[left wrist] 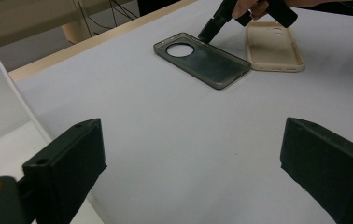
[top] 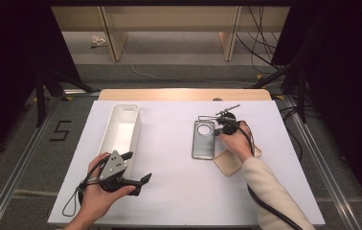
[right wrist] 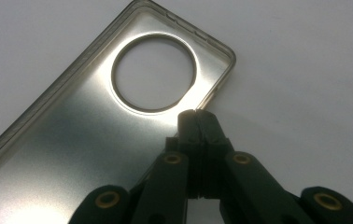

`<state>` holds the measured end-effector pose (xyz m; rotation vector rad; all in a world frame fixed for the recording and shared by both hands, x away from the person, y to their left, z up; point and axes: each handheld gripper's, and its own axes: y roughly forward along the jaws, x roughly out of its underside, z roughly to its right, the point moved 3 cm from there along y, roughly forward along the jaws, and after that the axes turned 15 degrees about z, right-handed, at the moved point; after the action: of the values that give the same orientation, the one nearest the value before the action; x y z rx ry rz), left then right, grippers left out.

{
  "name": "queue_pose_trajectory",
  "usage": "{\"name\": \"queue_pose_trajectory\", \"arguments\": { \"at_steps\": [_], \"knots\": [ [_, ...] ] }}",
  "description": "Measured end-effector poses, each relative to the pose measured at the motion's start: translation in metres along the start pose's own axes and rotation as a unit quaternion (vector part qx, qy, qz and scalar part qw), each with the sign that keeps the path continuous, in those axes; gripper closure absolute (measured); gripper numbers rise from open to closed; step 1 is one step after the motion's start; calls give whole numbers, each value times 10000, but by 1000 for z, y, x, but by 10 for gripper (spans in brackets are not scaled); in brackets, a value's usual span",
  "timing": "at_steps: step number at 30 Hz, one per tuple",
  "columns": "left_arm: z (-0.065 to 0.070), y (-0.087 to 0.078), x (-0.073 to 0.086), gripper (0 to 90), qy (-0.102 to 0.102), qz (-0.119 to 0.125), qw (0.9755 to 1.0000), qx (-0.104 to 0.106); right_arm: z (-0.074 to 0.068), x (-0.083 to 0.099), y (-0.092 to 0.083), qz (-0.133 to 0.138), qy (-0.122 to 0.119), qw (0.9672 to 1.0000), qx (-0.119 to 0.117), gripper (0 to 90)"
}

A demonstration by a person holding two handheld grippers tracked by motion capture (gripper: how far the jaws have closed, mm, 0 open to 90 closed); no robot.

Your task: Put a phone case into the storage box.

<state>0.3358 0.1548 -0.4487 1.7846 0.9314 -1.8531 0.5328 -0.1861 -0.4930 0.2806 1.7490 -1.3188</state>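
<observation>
Your white tabletop (top: 179,191) carries everything here, and the long white bin (top: 121,132) on it lies just beside your left tongs (top: 138,167), running away from them toward the far edge. The grey phone case (top: 203,140) lies flat, open side up, well apart from your left tongs and right at the tip of your right tongs (top: 216,130); its round camera opening sits at the far end, just ahead of that tip. The beige phone case (top: 228,163) lies flat on the near side of your right hand (top: 234,141), partly under your wrist and touching the grey case at one corner as the left gripper view shows it. Your left tongs stand wide apart, level above bare tabletop with nothing between the jaws. Your right tongs are pressed fully together, pointed down at the grey case's rim beside the camera opening; in the right gripper view the closed tip (right wrist: 197,122) lies over that side wall, and you cannot tell from here whether the wall is pinched or merely touched
</observation>
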Motion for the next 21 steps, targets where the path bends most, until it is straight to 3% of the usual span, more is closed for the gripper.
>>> {"name": "queue_pose_trajectory", "arguments": {
  "at_steps": [3,7,8,10,11,13,16,21],
  "knots": [
    [0,0,0,61,-1,0,10000,-2,0,-3,-4,100,-15,9999,10,843],
    [0,0,0,61,1,-2,10000,-10,0,-12,-22,433,-132,9990,34,635],
    [0,0,0,61,1,-2,10000,-10,0,-12,-22,433,-132,9990,34,635],
    [0,0,0,61,3,-4,10000,-9,0,-14,-31,642,-223,9977,24,511],
    [0,0,0,61,0,-6,10000,-7,0,-13,-43,801,-54,9968,61,392],
    [0,0,0,61,7,-9,10000,-2,0,-12,-48,866,38,9962,13,369],
    [0,0,0,61,20,-9,10000,4,-4,-3,-73,1338,209,9901,-364,251],
    [1,0,0,61,38,-8,10000,-6,-4,6,-95,1601,199,9857,-495,190]
  ]
}}
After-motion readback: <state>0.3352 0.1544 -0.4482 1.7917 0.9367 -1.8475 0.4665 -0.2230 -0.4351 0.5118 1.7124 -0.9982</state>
